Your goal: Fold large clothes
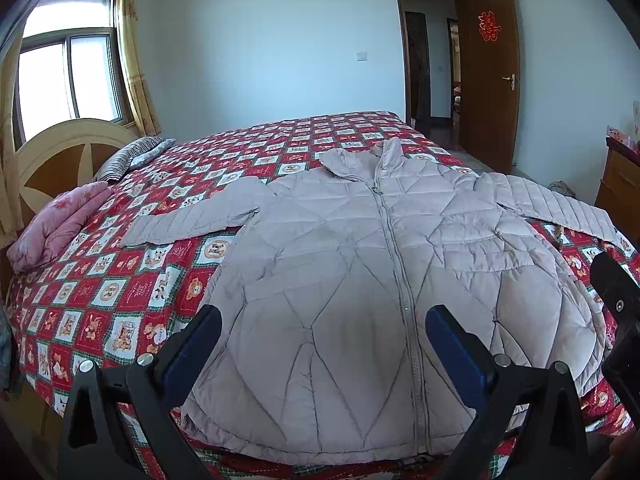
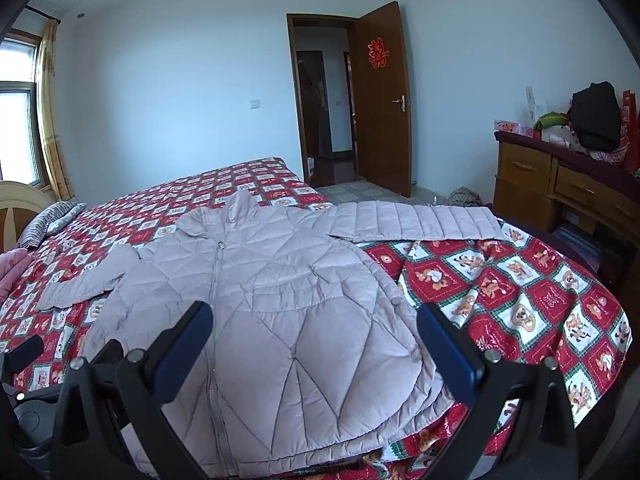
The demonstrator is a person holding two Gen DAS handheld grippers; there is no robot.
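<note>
Left gripper (image 1: 323, 332) and right gripper (image 2: 314, 328) hover above the jacket (image 1: 360, 280) hem, jaws spread wide, holding nothing. Jacket lies flat, zipped, sleeves outspread, at the bed (image 1: 120, 280) near edge.

Red double-happiness character 囍 (image 1: 489, 26) on open wooden door (image 1: 492, 112); no other legible text.

left gripper (image 1: 322, 326): black frame | blue jaws | silver screws || right gripper (image 2: 314, 322): same
</note>
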